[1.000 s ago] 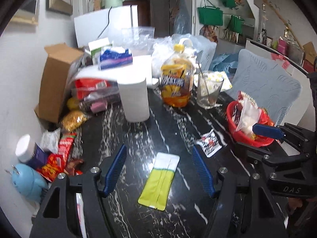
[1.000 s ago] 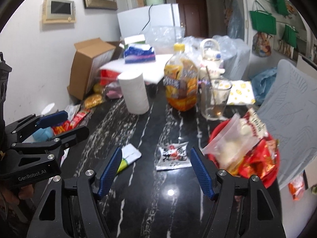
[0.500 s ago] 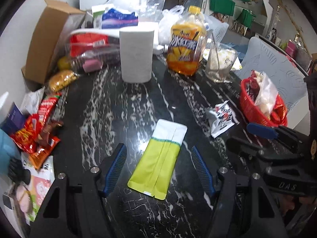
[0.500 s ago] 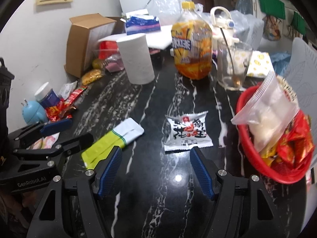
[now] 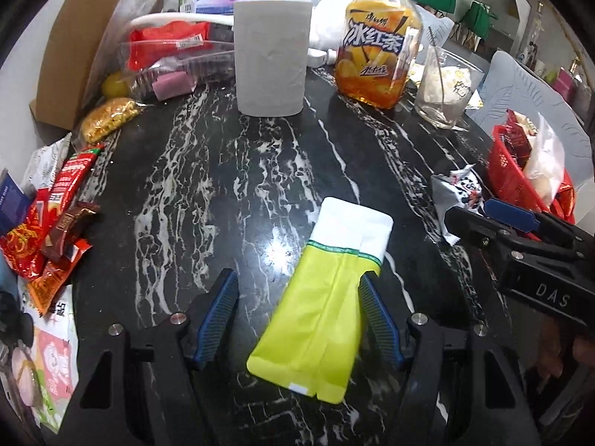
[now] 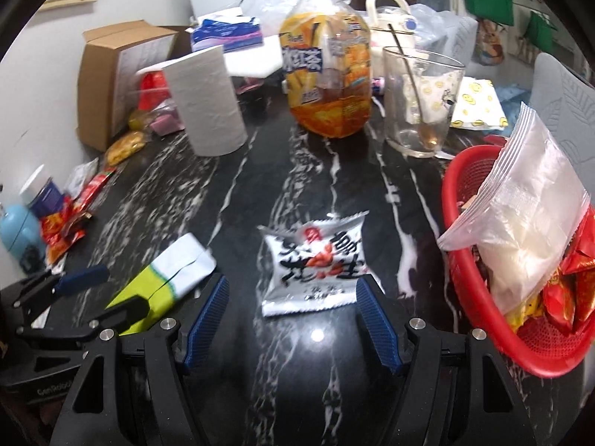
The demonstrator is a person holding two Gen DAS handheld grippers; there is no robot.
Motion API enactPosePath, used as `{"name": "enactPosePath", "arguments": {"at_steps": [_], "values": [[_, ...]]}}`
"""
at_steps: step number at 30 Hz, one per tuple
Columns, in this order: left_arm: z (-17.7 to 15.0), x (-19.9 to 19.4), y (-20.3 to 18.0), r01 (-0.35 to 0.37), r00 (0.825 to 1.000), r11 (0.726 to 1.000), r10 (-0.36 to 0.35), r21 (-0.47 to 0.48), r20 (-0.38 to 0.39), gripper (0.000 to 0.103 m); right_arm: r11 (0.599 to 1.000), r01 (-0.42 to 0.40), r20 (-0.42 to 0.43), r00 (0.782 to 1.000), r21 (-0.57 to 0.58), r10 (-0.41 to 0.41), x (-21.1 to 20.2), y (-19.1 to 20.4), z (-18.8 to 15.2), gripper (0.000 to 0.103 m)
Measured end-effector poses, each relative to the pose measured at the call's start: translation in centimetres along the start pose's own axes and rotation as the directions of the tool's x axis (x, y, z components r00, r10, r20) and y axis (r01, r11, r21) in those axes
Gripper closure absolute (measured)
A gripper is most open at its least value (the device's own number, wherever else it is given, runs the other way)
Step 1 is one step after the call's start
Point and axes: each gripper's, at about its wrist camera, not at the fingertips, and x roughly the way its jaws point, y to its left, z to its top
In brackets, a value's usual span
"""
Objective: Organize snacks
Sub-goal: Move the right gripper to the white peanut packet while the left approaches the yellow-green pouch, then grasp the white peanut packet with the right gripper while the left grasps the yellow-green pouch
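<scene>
A flat yellow-green and white snack pouch [image 5: 327, 297] lies on the black marble table. My left gripper [image 5: 299, 293] is open with its jaws on either side of the pouch's lower half; the pouch also shows in the right wrist view [image 6: 160, 278]. A silver peanut packet [image 6: 316, 260] lies just ahead of my open right gripper [image 6: 290, 297]; the packet also shows in the left wrist view [image 5: 457, 193]. A red basket [image 6: 483, 319] at the right holds a clear zip bag and red snack packs.
A paper towel roll [image 5: 271, 55], an iced tea bottle [image 5: 375, 48] and a glass with a spoon [image 6: 420, 104] stand at the back. A cardboard box [image 6: 111, 74] and loose snack wrappers [image 5: 48, 230] crowd the left edge. A blue gadget [image 6: 18, 234] sits far left.
Both grippers have moved forward and down toward the table. The yellow pouch now sits between my left jaws, and the silver packet has come close to my right jaws.
</scene>
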Motion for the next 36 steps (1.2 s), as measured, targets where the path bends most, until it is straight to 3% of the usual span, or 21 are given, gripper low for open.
{"name": "enactPosePath", "arguments": {"at_steps": [8, 10, 12, 15, 22, 27, 28, 29, 30, 36], "values": [[0.6, 0.0, 0.4, 0.026, 1.0, 1.0, -0.026, -0.005, 0.008, 0.036, 1.0, 0.028, -0.034, 0.999, 0.006, -0.028, 2.4, -0.5, 0.9, 0.033], [0.6, -0.1, 0.5, 0.052, 0.999, 0.999, -0.051, -0.011, 0.009, 0.036, 0.999, 0.043, -0.028, 0.999, 0.003, -0.043, 2.6, -0.5, 1.0, 0.042], [0.6, -0.4, 0.3, 0.077, 0.997, 0.997, -0.077, -0.004, 0.012, 0.036, 0.997, 0.069, -0.024, 0.997, -0.02, -0.07, 2.6, -0.4, 0.9, 0.067], [0.4, -0.7, -0.2, 0.112, 0.994, 0.993, -0.113, 0.027, 0.013, 0.036, 0.997, 0.06, -0.022, 0.998, -0.039, -0.06, 2.3, -0.3, 0.6, 0.083], [-0.4, -0.3, -0.7, 0.108, 0.994, 0.992, -0.107, 0.061, -0.014, 0.036, 0.997, 0.019, -0.037, 0.999, -0.069, -0.022, 1.1, 0.2, -0.3, 0.088], [-0.9, 0.0, -1.8, 0.007, 1.0, 0.989, -0.007, 0.145, -0.001, 0.036, 0.997, -0.024, -0.061, 0.998, -0.078, 0.019, -0.6, 0.5, -1.9, 0.088], [-1.0, -0.1, -1.8, 0.022, 1.0, 0.99, -0.022, 0.14, -0.002, 0.038, 0.996, -0.031, -0.067, 0.997, -0.08, 0.026, -1.0, 0.6, -2.4, 0.088], [-1.1, -0.2, -1.8, 0.021, 1.0, 0.99, -0.022, 0.14, 0.003, 0.051, 0.996, -0.036, -0.071, 0.997, -0.08, 0.031, -1.2, 0.6, -2.7, 0.088], [-1.3, -0.5, -2.0, 0.023, 1.0, 0.989, -0.024, 0.147, 0.007, 0.054, 0.996, -0.041, -0.075, 0.997, -0.08, 0.035, -1.5, 0.7, -3.1, 0.088], [-2.9, -1.8, -2.7, 0.057, 0.998, 0.988, -0.055, 0.141, -0.017, 0.055, 0.994, -0.065, -0.085, 0.995, -0.085, 0.058, -3.4, 1.3, -5.3, 0.088]]}}
